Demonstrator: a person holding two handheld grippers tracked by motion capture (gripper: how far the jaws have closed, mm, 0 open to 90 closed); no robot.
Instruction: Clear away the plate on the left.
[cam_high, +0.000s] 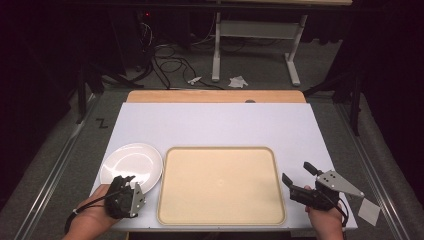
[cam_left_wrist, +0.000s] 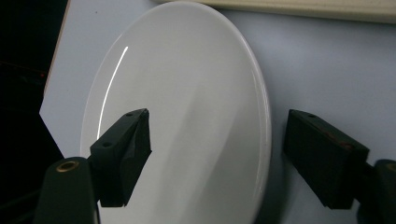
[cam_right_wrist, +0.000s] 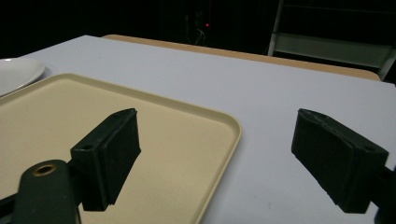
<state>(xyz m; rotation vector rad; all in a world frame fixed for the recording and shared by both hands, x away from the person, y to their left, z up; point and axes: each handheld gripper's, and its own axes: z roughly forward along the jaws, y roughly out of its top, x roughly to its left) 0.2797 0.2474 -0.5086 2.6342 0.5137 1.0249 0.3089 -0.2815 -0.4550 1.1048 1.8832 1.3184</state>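
A white round plate (cam_high: 131, 162) lies at the table's front left, beside a large beige tray (cam_high: 220, 185) in the front middle. My left gripper (cam_high: 125, 180) is at the plate's near rim. In the left gripper view the plate (cam_left_wrist: 187, 116) sits between the jaws of the left gripper (cam_left_wrist: 219, 116), one jaw over its face and the other beyond its rim above the table, with gaps on both sides. My right gripper (cam_high: 296, 171) stands open at the tray's right edge. In the right gripper view the right gripper (cam_right_wrist: 217, 114) straddles the rim of the tray (cam_right_wrist: 140, 140), holding nothing, and the plate (cam_right_wrist: 16, 72) shows far left.
The white tabletop (cam_high: 215, 125) ends in a wooden strip (cam_high: 215, 96) at the far edge. Beyond it, cables (cam_high: 165, 65) and a white desk frame (cam_high: 255, 45) stand on the floor. A paper square (cam_high: 369, 211) lies by the table's front right corner.
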